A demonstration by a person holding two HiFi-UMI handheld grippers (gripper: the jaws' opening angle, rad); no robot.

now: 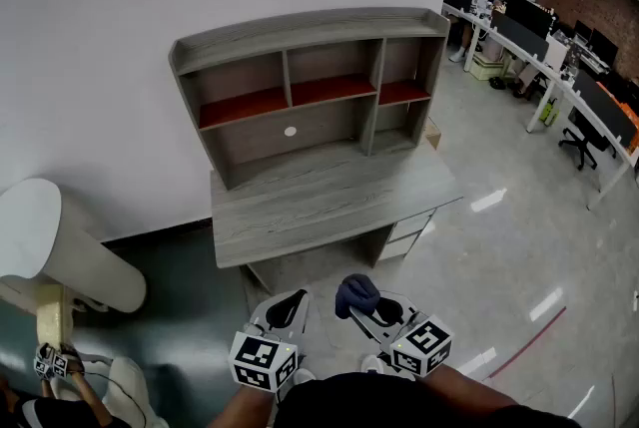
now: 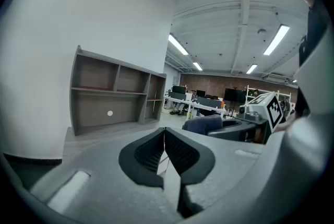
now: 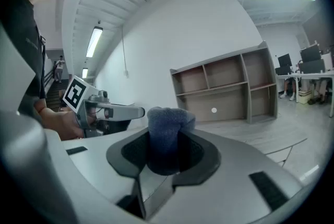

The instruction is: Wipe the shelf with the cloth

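Blue-grey cloth (image 3: 168, 122) sits bunched in the right hand-held gripper (image 1: 371, 308), whose jaws are clenched on it. The wad pokes out past the tips toward the shelf (image 1: 310, 87), probably so a padded end leads the wipe. Both hang well short of the worktop (image 1: 329, 207) front edge, the shelf runs lengthwise along its back edge, and the left hand-held gripper (image 1: 289, 303) is pinched together on nothing, seemingly just kept clear.

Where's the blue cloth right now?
The cloth is pinched in the right gripper, low in the head view, short of the desk and just right of the left gripper.
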